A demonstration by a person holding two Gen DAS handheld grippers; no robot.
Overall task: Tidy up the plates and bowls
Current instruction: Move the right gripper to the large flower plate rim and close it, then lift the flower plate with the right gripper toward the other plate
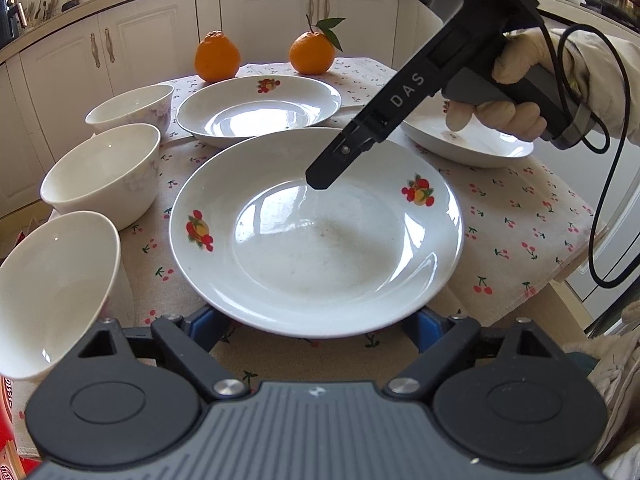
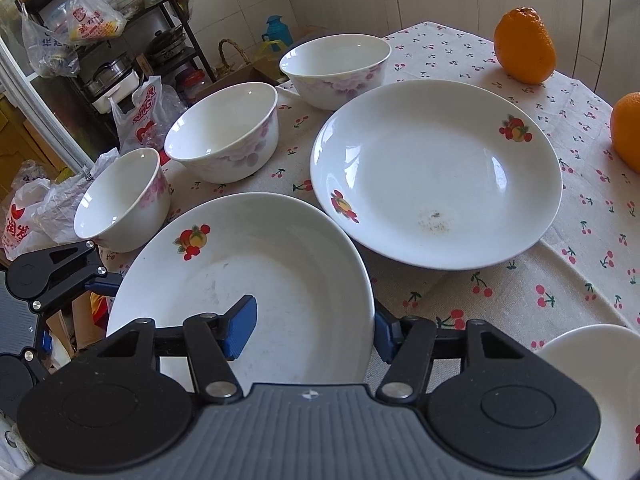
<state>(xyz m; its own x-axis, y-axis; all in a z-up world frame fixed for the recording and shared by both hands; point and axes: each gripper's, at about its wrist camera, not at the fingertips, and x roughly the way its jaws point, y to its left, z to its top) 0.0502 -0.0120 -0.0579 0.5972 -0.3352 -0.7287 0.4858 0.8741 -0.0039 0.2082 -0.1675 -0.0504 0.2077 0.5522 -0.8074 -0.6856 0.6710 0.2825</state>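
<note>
A white deep plate with fruit prints (image 1: pixel 316 248) (image 2: pixel 240 256) lies at the table's near edge. My left gripper (image 1: pixel 318 322) stands wide, and its blue fingers (image 2: pixel 106 282) reach under the plate's near rim, which hides the tips. My right gripper (image 2: pixel 316 308) straddles the opposite rim with a gap. One finger (image 1: pixel 320 178) is inside the dish and the other is outside it. A second plate (image 1: pixel 260 108) (image 2: pixel 436 172) and a third (image 1: pixel 468 144) lie beyond. Three white bowls (image 1: pixel 102 172) (image 2: pixel 222 132) stand in a row beside them.
Two oranges (image 1: pixel 217 56) (image 2: pixel 524 50) sit at the far side of the cherry-print cloth (image 1: pixel 520 232). A gloved hand (image 1: pixel 516 80) holds the right gripper, with its cable hanging past the table's right edge. A shelf with plastic bags (image 2: pixel 84 20) stands beyond the bowls.
</note>
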